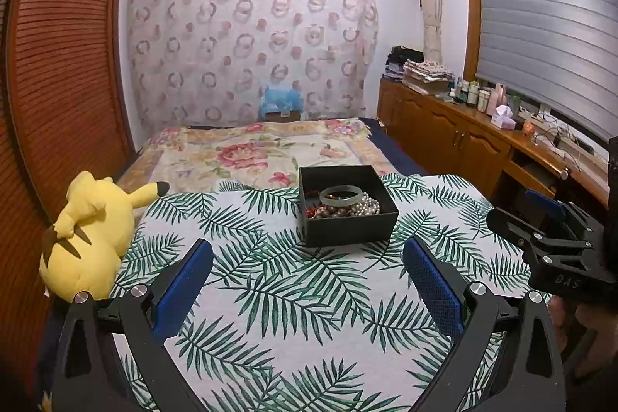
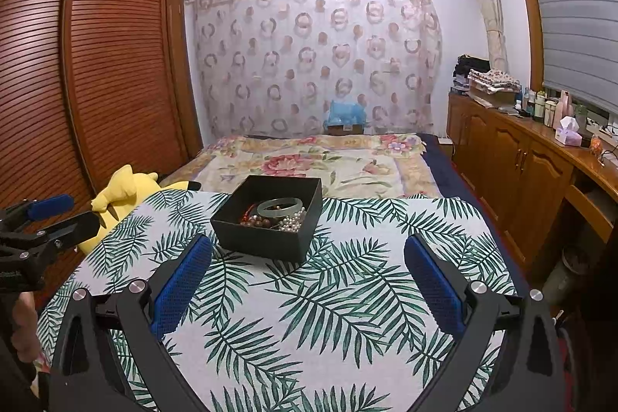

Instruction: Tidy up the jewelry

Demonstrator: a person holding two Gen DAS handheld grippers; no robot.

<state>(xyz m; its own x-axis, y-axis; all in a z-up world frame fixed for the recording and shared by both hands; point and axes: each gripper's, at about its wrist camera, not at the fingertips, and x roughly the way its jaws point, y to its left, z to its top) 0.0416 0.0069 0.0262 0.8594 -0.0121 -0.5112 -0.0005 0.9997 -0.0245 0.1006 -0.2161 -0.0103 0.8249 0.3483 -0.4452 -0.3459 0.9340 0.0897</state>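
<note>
A black open box (image 1: 349, 230) stands on the palm-leaf cloth. It holds a pale green bangle (image 1: 341, 195), white pearls (image 1: 367, 207) and brown-red beads (image 1: 326, 211). It also shows in the right wrist view (image 2: 266, 238), with the bangle (image 2: 280, 206), pearls (image 2: 293, 222) and beads (image 2: 258, 219). My left gripper (image 1: 309, 253) is open and empty, just short of the box. My right gripper (image 2: 309, 250) is open and empty, near the box's right front corner. Each gripper shows at the edge of the other's view, the right one (image 1: 517, 211) and the left one (image 2: 73, 211).
A yellow plush toy (image 1: 89, 238) lies at the cloth's left edge. A bed with a floral cover (image 1: 255, 149) lies beyond the table (image 1: 270, 296). A wooden wardrobe (image 1: 58, 64) is on the left, a wooden sideboard (image 1: 463, 138) with bottles on the right.
</note>
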